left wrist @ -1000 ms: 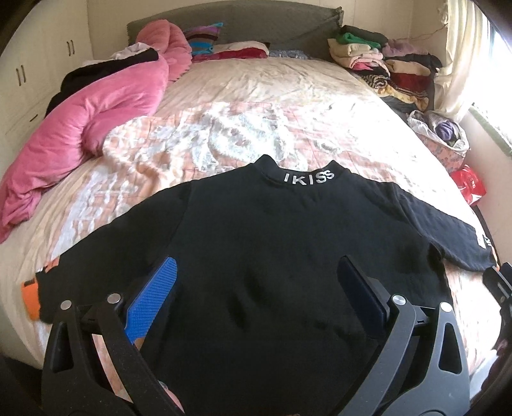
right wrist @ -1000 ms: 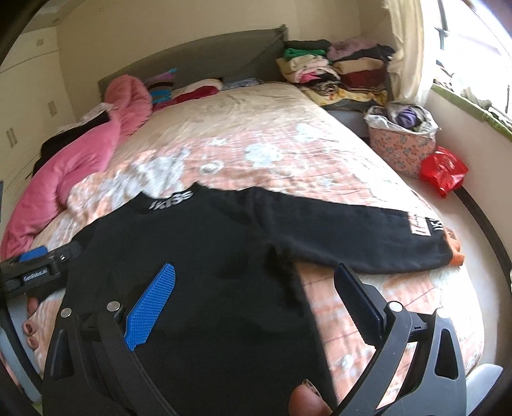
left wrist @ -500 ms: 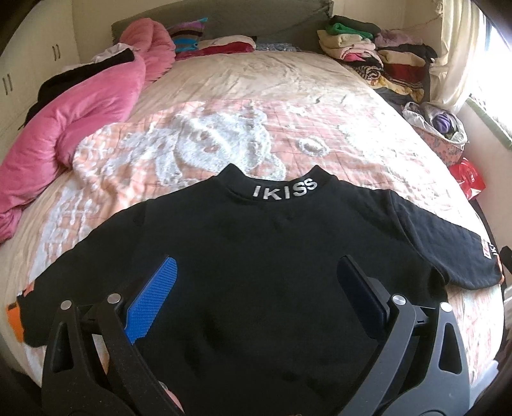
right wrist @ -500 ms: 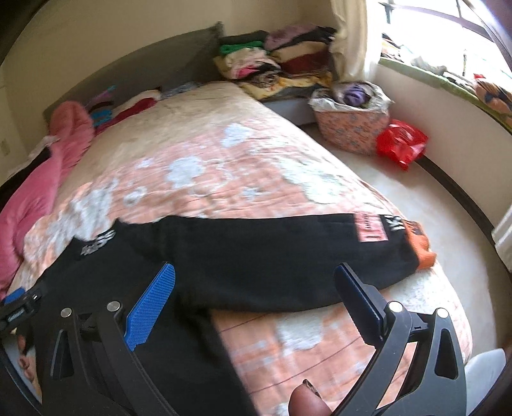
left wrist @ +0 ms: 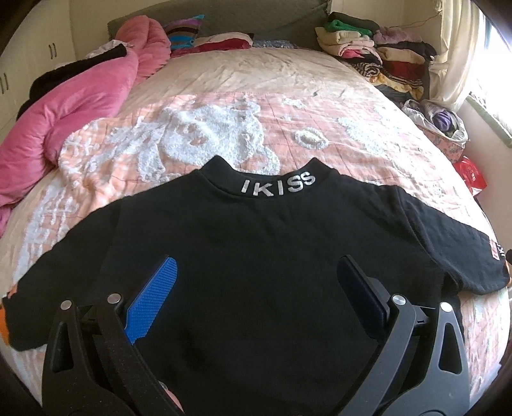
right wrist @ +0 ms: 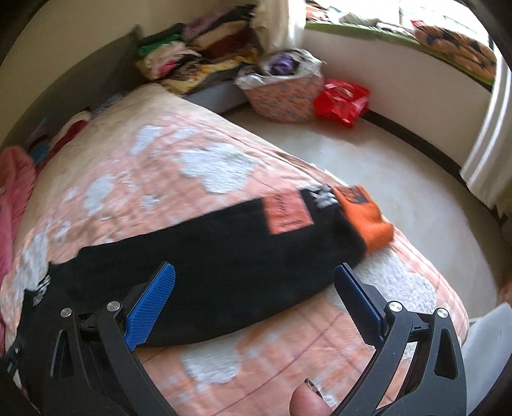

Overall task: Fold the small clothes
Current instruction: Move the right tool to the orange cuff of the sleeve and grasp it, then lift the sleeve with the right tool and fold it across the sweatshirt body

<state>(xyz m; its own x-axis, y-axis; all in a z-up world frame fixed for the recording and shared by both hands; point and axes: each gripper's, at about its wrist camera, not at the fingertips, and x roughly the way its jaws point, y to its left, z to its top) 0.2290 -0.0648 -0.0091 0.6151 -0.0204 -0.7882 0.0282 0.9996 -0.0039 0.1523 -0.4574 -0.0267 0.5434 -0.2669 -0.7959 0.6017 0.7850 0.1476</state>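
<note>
One black sweatshirt (left wrist: 256, 256) lies flat, collar away, sleeves sideways.

A home bedroom. The bed (left wrist: 288, 83) fills most of the view, covered in a peach quilt (left wrist: 320, 128) with white tufted patterns. On its left side lies a bunched pink duvet (left wrist: 80, 105); at its head stands a grey-green headboard (left wrist: 281, 25) with folded garments stacked at the right end (left wrist: 368, 51). Left of the bed, cream wardrobe doors (left wrist: 38, 54) with dark handles line the wall. On the floor to the bed's right sit a floral fabric basket (right wrist: 284, 96), a red plastic bag (right wrist: 342, 99) and a curtained window (left wrist: 454, 64)
</note>
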